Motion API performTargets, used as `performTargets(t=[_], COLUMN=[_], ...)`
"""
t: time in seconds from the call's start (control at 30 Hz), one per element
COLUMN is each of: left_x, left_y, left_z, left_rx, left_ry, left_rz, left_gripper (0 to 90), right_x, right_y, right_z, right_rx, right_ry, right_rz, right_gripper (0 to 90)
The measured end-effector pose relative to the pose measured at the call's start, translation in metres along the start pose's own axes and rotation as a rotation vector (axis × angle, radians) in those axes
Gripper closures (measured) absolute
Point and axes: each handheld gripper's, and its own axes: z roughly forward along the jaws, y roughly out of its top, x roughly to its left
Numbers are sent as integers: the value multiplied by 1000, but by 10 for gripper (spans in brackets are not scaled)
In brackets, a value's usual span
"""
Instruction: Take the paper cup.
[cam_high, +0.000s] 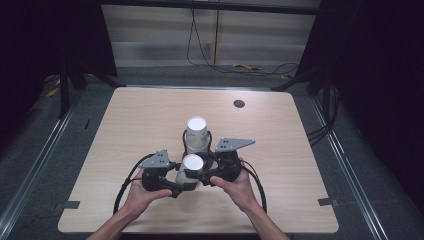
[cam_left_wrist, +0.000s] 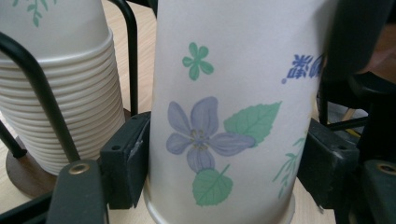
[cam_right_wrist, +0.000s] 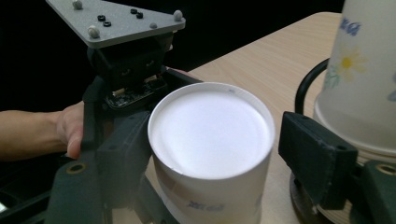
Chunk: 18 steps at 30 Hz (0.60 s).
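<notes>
A white paper cup with a flower print stands upside down on the table, its flat bottom facing up. My left gripper is shut on its lower part, with both pads against the wall. My right gripper is open around the cup's upper end. Its left pad is at the cup and its right pad stands clear of it. Just behind is a stack of upturned paper cups in a black wire holder.
The wooden table has a round cable hole at the back right. The holder's brown base rests on the tabletop close to both grippers. Cables lie on the floor beyond the table's far edge.
</notes>
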Motion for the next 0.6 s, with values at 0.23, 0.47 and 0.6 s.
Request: performTargets(t=[0.23,0.47,0.6], left_x=[2,4,6], left_y=[0,2,2], left_z=[-2,-7,-11], left_rx=[10,27,33], left_ry=[-1,7,10], left_rz=[-11,-13,-19], left_gripper=[272,272,272], right_x=[-1,-2,-3], right_y=[1,1,1], right_z=[-3,-7,-10], right_rx=[-1,-4,5], right_ry=[-9,-25,-30], right_rz=[0,1,2], right_gripper=[206,188,192])
